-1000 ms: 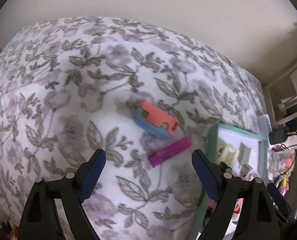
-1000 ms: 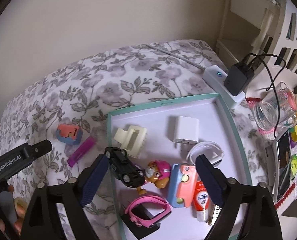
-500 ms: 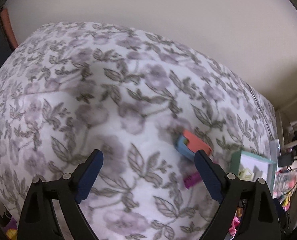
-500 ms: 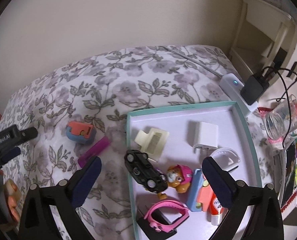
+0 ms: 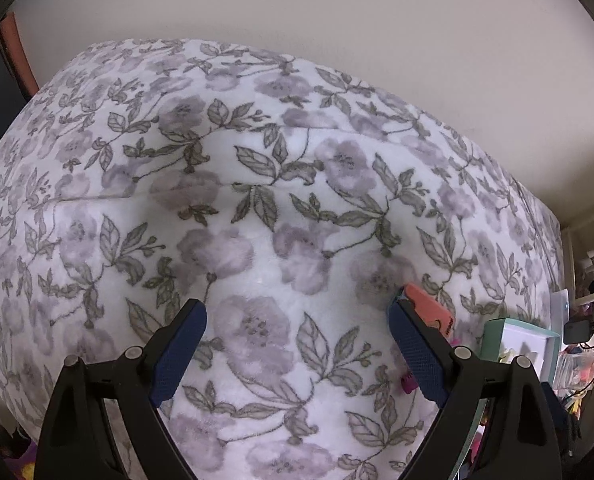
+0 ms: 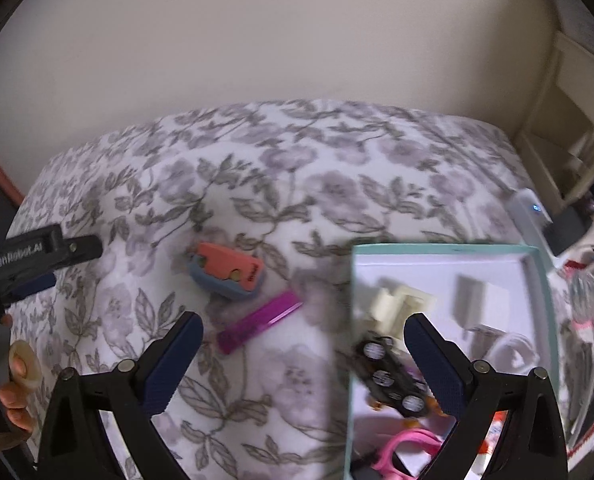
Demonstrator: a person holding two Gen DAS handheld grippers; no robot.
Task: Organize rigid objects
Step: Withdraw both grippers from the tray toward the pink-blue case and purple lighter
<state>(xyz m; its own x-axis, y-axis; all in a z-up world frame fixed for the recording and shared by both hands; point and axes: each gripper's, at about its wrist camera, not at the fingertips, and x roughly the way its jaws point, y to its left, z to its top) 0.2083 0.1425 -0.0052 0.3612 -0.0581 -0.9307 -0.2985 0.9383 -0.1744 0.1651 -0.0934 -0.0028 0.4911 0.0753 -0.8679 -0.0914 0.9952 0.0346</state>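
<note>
Both tools share one build: black plastic frames branching into two arms, each ending in fingers faced with dark navy textured pads. Round silver screws sit at the joints. In the right wrist view, the left gripper shows white "GenRobot.AI" lettering on its black body, and the person's hand wraps its grey handle.

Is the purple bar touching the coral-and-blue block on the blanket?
Apart. The right wrist view shows a strip of floral blanket between the purple bar and the coral-and-blue block.
</note>
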